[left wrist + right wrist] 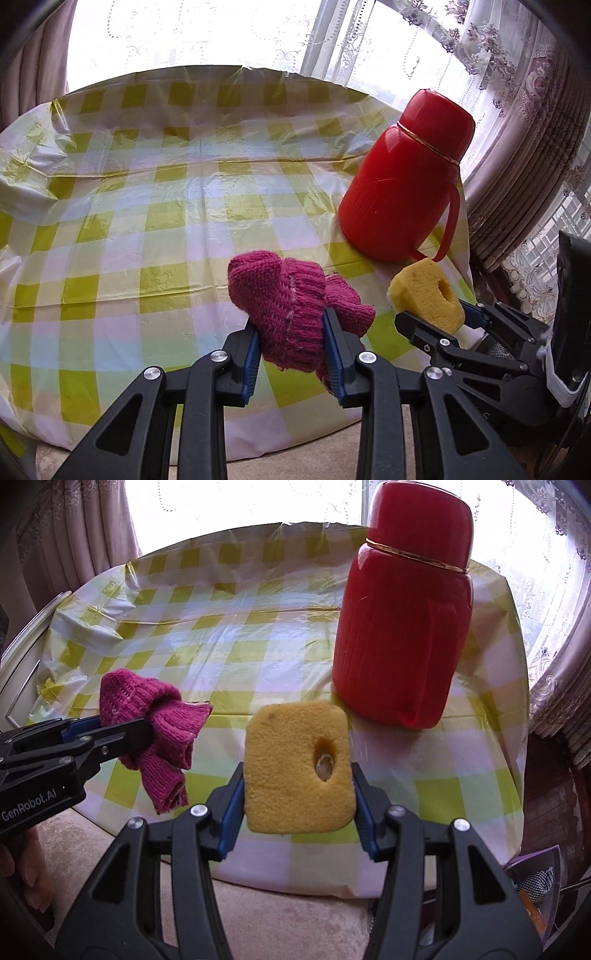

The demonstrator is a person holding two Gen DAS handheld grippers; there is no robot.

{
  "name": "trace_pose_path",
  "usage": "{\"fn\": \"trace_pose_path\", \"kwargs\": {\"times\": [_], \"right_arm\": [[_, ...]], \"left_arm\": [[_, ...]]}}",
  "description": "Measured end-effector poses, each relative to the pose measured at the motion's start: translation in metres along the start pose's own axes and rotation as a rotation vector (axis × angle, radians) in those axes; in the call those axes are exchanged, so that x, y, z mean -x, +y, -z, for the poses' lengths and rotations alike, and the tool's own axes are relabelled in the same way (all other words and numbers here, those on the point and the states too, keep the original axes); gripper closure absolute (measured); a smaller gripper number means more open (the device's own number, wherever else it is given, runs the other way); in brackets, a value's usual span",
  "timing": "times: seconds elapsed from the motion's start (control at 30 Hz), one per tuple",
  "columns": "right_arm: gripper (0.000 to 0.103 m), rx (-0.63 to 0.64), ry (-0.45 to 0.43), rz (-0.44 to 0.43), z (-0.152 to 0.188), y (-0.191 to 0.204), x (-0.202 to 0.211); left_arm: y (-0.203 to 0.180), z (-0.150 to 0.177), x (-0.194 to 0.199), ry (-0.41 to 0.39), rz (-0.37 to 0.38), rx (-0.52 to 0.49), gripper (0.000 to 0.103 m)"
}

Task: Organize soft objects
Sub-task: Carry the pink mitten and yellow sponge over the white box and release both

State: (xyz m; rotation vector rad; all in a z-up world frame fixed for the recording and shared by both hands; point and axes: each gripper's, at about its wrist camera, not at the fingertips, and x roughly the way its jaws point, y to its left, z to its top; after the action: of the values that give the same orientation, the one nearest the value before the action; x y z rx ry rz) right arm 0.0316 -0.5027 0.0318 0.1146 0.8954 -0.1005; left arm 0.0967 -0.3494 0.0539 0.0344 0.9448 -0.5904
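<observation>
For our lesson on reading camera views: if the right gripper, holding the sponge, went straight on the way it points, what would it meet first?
Probably the checked tablecloth just left of the red flask; depth is unclear, so the right gripper and its yellow sponge might brush the flask's base.

Blown-out daylight from the window point(192, 33), strong fisheye curvature, dark corners.

White "GenRobot.AI" lettering readable on black body of left gripper point(122, 734), right wrist view.
</observation>
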Motion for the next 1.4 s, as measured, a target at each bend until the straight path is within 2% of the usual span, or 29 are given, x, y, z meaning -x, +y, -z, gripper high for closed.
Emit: {"fn": "trace_pose_path", "kwargs": {"times": [0.27,0.7,1.0,1.33,1.4], "right_arm": [[0.048,-0.076,-0.024,0.085,0.023,-0.052,0.043],[0.048,-0.25,-0.05,0.302,0.072,-0.163,0.117],[0.048,-0.354,-0.014,0.44,0.118,-0.217,0.155],[0.048,-0.473,0.048,0.529,0.172,-0.252,0.178],[0.047,-0.508,0.06,0.554,0.181,-0.258,0.182]], "left_arm": [[-0.049,0.006,0.003,0.005,0.071,-0.069,0.071],[-0.16,0.021,0.0,0.049,0.261,-0.25,0.071],[-0.236,0.044,-0.008,0.123,0.389,-0.383,0.071],[-0.301,0.081,-0.009,0.213,0.494,-0.485,0.07],[-0.309,0.087,-0.01,0.231,0.525,-0.498,0.065]]}}
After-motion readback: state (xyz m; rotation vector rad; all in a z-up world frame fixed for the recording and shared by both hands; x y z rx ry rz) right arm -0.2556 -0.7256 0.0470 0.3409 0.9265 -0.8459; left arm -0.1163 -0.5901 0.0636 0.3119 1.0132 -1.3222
